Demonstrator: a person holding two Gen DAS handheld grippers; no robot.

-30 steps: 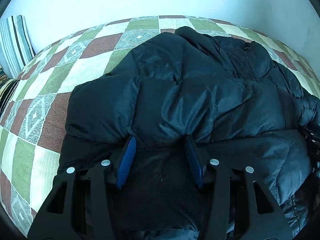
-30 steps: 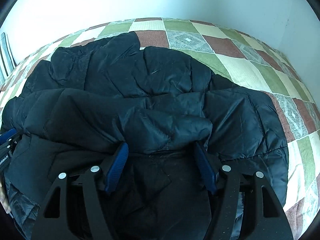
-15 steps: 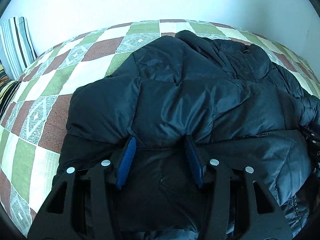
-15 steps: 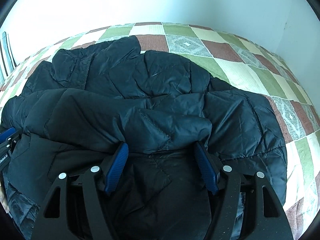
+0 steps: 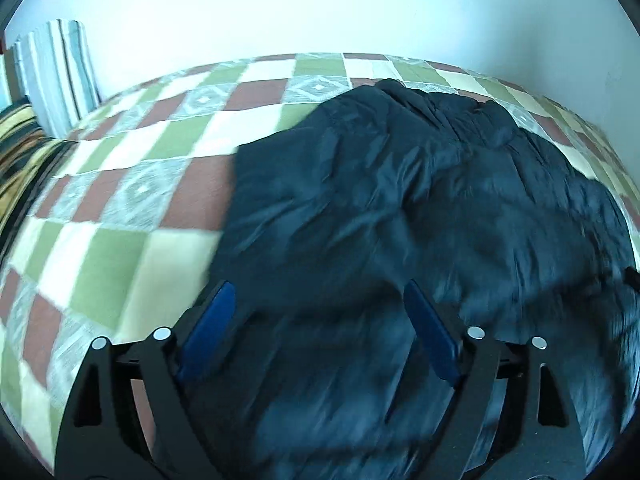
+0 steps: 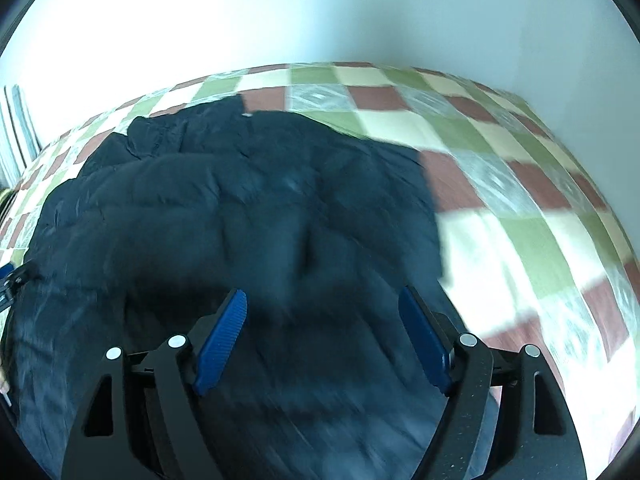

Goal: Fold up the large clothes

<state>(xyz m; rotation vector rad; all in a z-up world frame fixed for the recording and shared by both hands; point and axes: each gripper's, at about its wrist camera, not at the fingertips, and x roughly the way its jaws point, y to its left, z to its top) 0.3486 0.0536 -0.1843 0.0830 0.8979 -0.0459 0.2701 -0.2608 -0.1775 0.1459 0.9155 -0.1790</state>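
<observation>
Both grippers [image 5: 316,300] [image 6: 322,306] wide above jacket [image 5: 400,200]

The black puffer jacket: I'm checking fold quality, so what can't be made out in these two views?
- Black puffer jacket, left wrist view: near hem hidden behind the left gripper; quilting smeared by motion blur.
- Right wrist view: near edge hidden behind the right gripper; left part cut by the frame edge.
- Sleeves, zipper: cannot tell, folds and blur.
- Checkered bedspread: pattern blurred.
</observation>
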